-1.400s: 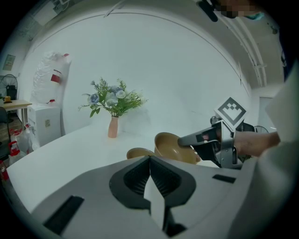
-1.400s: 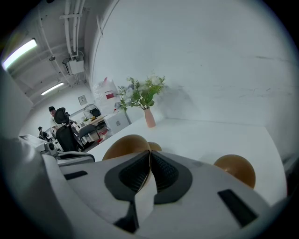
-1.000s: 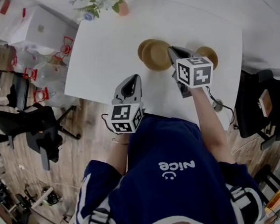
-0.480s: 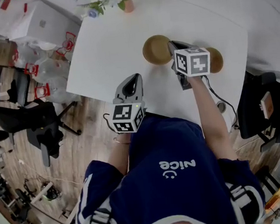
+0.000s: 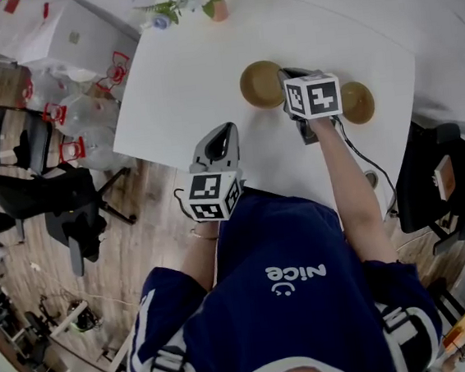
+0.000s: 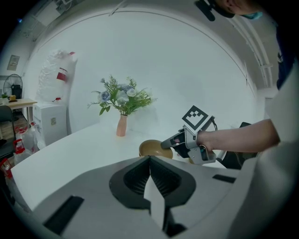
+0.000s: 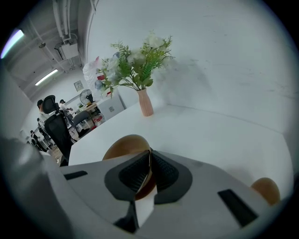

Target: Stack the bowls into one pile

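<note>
At the left, we hold our left gripper (image 5: 224, 132) over the near edge of the white table (image 5: 180, 79), its jaws pressed together with nothing between them (its own view shows this plainly). Beyond it, a vase of flowers (image 5: 215, 8) stands at the table's far edge. Farther right, 1 brown bowl (image 5: 260, 83) sits toward the table's middle. Our right gripper (image 5: 285, 78) is clenched on that bowl's rim, the thin edge pinched between both pads. Right again, well apart, a 2nd bowl (image 5: 358, 102) rests alone on the table.
</note>
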Motion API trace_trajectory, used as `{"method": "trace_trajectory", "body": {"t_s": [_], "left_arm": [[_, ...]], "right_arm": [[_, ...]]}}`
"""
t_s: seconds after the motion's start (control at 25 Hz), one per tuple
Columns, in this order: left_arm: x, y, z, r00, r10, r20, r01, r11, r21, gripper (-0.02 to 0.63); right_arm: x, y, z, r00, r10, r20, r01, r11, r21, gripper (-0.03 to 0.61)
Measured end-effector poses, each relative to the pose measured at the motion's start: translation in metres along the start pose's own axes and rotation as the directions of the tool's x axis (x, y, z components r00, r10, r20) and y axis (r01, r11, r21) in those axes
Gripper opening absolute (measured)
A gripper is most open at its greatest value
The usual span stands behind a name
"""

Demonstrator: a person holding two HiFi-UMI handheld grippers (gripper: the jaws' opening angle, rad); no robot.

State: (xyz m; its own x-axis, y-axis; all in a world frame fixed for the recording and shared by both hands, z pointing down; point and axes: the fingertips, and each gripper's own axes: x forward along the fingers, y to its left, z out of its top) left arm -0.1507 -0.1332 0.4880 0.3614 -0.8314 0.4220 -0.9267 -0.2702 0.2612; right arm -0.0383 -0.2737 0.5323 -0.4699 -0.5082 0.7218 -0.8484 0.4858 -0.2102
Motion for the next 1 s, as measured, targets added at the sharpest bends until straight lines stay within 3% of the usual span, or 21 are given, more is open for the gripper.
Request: {"method": "trace_trajectory", "body": {"t_s": [0.56, 0.88, 1.0], "left_arm": [[-0.001, 0.007, -0.004, 1.0, -0.001, -0.021, 0.002, 1.0, 0.006, 0.017], [0.001, 0.005, -0.004, 1.0, -0.011, -0.023, 0.011, 1.0, 0.014, 0.017], [0.002, 0.004, -0.004, 1.0, -0.014, -0.024, 0.015, 1.0, 0.015, 0.017]], "right_arm": [[0.013, -0.001, -0.013, 1.0, -0.019, -0.024, 0.019, 0.999, -0.032, 0.035], [0.015, 0.002, -0.019, 0.998, -0.056, -0.02, 0.052, 0.987, -0.151, 0.048], [0.014, 0.004, -0.018, 0.999, -0.053, -0.003, 0.052, 0.988, -0.148, 0.075]]}}
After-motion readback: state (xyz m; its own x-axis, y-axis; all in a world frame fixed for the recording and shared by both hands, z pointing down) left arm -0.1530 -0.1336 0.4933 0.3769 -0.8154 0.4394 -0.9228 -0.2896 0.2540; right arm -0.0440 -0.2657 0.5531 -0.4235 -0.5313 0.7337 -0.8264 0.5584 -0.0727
